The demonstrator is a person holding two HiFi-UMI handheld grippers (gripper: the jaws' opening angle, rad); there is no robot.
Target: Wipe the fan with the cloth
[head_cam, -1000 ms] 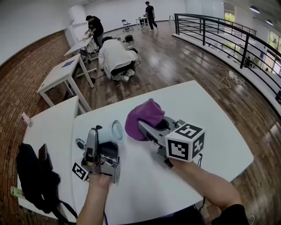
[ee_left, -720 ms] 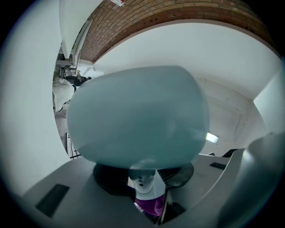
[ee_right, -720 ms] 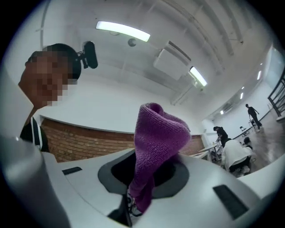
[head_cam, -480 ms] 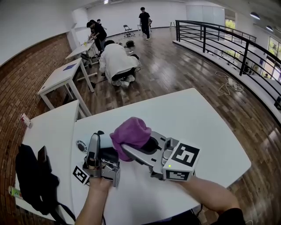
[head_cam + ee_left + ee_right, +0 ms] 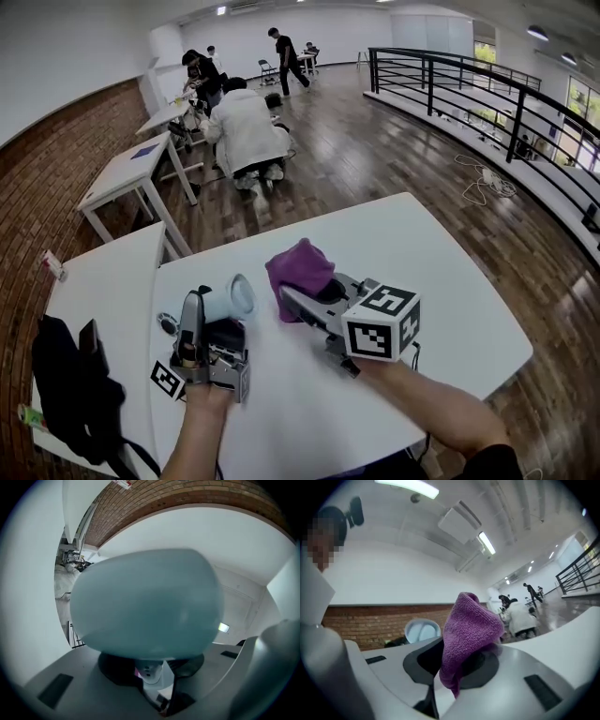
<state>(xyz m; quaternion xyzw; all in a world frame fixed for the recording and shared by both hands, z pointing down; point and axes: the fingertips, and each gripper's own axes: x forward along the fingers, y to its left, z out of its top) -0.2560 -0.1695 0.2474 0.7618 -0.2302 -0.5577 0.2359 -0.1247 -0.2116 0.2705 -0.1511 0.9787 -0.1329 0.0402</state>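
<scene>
- Head view: the left gripper [image 5: 208, 317] pinches the small pale-blue fan [image 5: 236, 300] by its stem, with the head tilted up over the white table [image 5: 450, 281]. The right gripper [image 5: 292, 302] is clamped on the purple cloth [image 5: 300, 267], just beside the fan and not touching it.
- Risk, my guess: a hard push on the fan head could twist the slim stem in the left grip.
- Left gripper view: the back of the fan head fills the frame, and the stem is squeezed between the jaws. The cloth is not visible here; only the head view shows the gap.
- Right gripper view: the cloth stands bunched out of the closed jaws, with the fan's round face behind it at left. No other view shows that face.
- Risk: only a little of the cloth is pinched, so rubbing could drag it free.
</scene>
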